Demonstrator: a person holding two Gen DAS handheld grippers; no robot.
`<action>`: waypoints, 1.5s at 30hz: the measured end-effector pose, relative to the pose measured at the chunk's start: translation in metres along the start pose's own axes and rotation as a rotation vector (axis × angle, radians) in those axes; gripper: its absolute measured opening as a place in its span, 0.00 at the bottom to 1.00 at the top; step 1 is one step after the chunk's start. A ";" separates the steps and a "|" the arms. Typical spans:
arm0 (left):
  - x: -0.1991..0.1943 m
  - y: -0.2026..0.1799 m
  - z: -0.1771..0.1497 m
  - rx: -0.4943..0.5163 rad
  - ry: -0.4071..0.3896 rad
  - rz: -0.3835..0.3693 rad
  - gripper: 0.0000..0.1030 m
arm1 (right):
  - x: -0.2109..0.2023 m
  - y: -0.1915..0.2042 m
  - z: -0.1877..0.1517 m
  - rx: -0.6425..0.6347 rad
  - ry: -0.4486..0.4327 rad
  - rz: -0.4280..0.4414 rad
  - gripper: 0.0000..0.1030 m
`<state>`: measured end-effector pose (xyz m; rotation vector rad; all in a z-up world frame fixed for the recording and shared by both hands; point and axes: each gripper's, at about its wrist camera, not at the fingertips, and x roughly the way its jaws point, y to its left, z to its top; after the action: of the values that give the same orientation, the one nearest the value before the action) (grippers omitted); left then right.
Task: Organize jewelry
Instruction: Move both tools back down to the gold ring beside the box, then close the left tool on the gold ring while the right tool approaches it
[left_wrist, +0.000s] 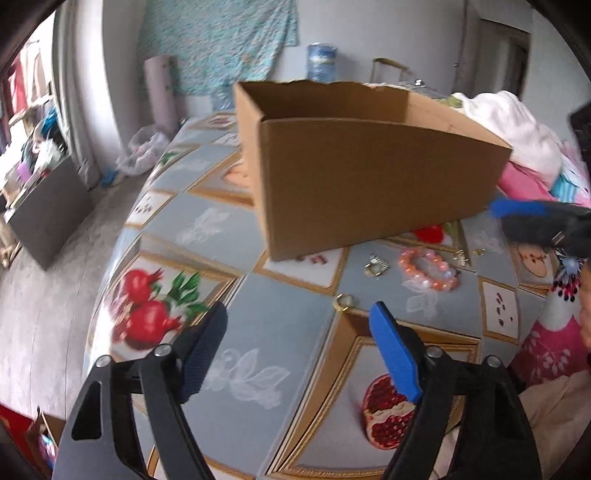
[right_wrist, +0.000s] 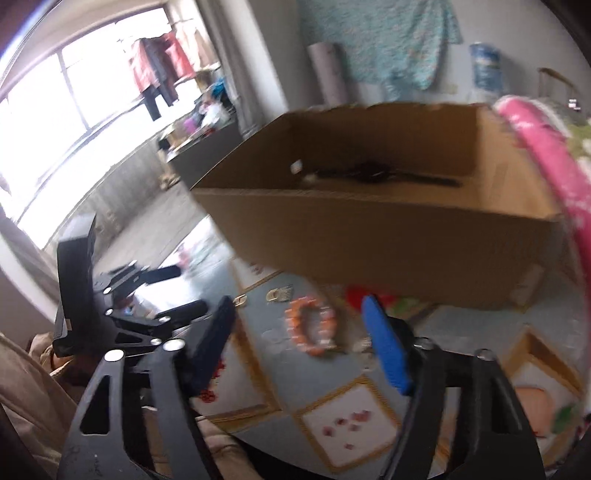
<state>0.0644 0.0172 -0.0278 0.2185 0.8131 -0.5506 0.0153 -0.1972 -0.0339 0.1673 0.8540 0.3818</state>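
In the left wrist view, the left gripper (left_wrist: 299, 321) hangs with its ribbed blue pads apart and nothing between them, above a glossy tablecloth (left_wrist: 258, 295) printed with pomegranates and gold-framed tiles. Beyond it lie a small gold ring (left_wrist: 343, 302), a metal clip (left_wrist: 376, 265) and a beaded orange-pink bracelet (left_wrist: 428, 268), all close before a plain corrugated cardboard box (left_wrist: 369, 173). In the blurred right wrist view, the right gripper (right_wrist: 299, 319) stands apart and empty over the bracelet (right_wrist: 312, 326); a dark strap-like thing (right_wrist: 373, 173) lies inside the box (right_wrist: 369, 236). No writing is legible.
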 end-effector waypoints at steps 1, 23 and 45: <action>0.001 -0.001 0.000 0.007 -0.002 -0.007 0.68 | 0.008 0.005 -0.001 -0.012 0.019 0.018 0.46; 0.039 -0.016 0.007 0.087 0.056 -0.104 0.32 | 0.055 -0.009 -0.003 0.092 0.142 -0.013 0.25; 0.043 -0.021 0.008 0.112 0.049 -0.054 0.10 | 0.051 -0.004 0.004 0.055 0.103 0.048 0.25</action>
<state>0.0819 -0.0199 -0.0531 0.3145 0.8380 -0.6449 0.0495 -0.1811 -0.0683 0.2208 0.9642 0.4151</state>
